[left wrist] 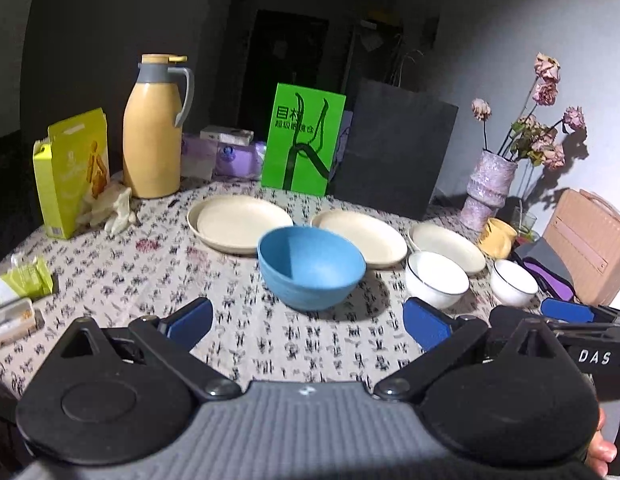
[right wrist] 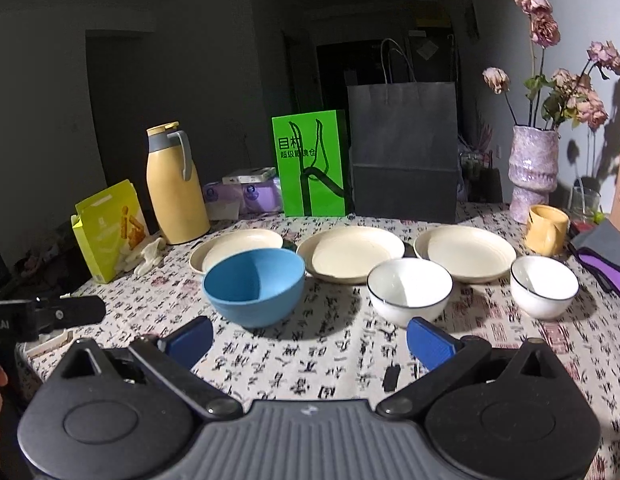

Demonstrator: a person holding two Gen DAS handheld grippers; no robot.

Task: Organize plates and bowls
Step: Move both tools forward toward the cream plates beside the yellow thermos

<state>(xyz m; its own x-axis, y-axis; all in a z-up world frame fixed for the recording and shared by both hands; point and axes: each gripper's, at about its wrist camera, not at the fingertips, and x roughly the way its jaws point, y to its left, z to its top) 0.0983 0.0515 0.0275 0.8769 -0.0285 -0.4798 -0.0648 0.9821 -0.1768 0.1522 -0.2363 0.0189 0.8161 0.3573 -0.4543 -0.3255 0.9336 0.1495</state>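
Note:
Three cream plates lie in a row on the patterned tablecloth: left plate (right wrist: pixel 236 250), middle plate (right wrist: pixel 352 254), right plate (right wrist: pixel 466 254). In front of them stand a blue bowl (right wrist: pixel 254 286) and two white bowls with dark rims, one (right wrist: pixel 410 290) in the middle and one (right wrist: pixel 544 286) at the right. My left gripper (left wrist: pixel 308 326) is open, just short of the blue bowl (left wrist: pixel 312 266), holding nothing. My right gripper (right wrist: pixel 310 340) is open too, above the cloth between the blue bowl and the middle white bowl.
Behind the plates stand a yellow thermos (right wrist: pixel 176 186), a green box (right wrist: pixel 310 164), a black paper bag (right wrist: pixel 404 152) and a vase of dried flowers (right wrist: pixel 534 168). A yellow carton (right wrist: pixel 108 232) is at the left, a yellow mug (right wrist: pixel 546 230) at the right.

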